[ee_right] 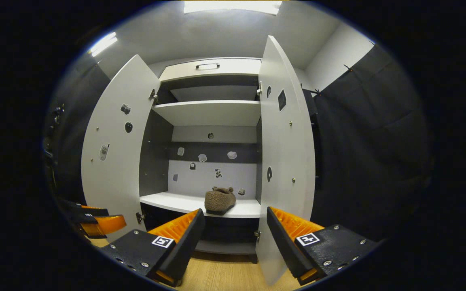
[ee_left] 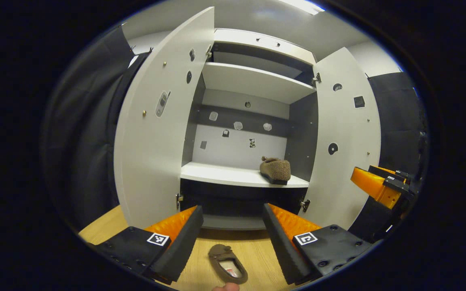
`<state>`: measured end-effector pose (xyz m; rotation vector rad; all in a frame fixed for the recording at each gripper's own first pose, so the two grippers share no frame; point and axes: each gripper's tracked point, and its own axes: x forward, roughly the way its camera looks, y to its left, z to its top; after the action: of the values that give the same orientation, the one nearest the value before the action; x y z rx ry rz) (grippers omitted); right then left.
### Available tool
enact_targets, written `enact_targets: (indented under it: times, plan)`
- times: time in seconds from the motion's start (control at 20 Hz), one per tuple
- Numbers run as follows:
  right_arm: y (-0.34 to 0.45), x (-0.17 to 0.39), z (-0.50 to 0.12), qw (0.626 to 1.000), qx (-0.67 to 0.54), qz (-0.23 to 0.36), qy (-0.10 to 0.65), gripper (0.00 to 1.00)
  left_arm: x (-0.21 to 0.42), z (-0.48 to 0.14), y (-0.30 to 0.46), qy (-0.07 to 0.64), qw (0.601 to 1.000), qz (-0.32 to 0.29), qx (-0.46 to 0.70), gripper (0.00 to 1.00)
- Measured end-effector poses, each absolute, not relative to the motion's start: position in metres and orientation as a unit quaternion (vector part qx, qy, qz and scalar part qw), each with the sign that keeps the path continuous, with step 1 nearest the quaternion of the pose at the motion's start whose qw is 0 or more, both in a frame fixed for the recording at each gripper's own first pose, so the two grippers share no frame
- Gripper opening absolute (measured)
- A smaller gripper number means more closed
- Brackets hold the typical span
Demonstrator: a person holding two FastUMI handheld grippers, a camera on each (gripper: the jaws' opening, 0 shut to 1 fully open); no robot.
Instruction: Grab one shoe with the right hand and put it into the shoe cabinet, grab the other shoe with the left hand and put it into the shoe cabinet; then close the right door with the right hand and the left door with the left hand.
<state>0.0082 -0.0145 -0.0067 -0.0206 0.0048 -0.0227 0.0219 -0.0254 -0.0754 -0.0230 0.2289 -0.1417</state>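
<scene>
Currently my left gripper [ee_left: 233,238] and right gripper [ee_right: 236,242] gape wide, empty, before the cabinet [ee_left: 253,81]: one shoe [ee_left: 275,170] on its shelf, the other shoe [ee_left: 228,263] on the floor [ee_left: 257,258] before it.

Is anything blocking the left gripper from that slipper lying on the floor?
Nothing visible does. The left gripper is open, and the slipper on the floor lies on bare wooden floor just below the gap between its fingers. Both cabinet doors stand open, so the way to the shelf holding the other slipper also looks free.
</scene>
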Motion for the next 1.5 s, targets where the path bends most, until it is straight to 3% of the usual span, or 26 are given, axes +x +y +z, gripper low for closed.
enact_targets:
  times: [0.3,0.6,0.85,1.3,1.4,1.5]
  plan:
    - [-0.019,-0.001,-0.03,0.999,0.006,-0.013,0.03,0.94,0.032,-0.259,0.021,0.315,0.947,-0.019,-0.058,0.98]
    - [-0.022,-0.01,-0.035,0.999,-0.004,-0.01,0.045,0.94,0.035,-0.35,0.031,0.368,0.929,0.008,-0.035,0.98]
    - [-0.031,-0.011,-0.033,0.999,0.004,-0.019,0.051,0.94,0.059,-0.394,0.053,0.385,0.922,0.04,-0.015,0.98]
    - [-0.046,-0.001,-0.036,0.998,-0.013,-0.028,0.06,0.94,0.098,-0.401,0.058,0.343,0.939,0.023,0.006,0.99]
    - [-0.044,0.0,-0.039,0.998,-0.011,-0.022,0.064,0.94,0.098,-0.399,0.053,0.336,0.942,0.017,-0.002,0.97]
    - [-0.045,0.002,-0.041,0.998,-0.01,-0.021,0.065,0.94,0.097,-0.396,0.049,0.328,0.944,0.019,-0.006,0.68]
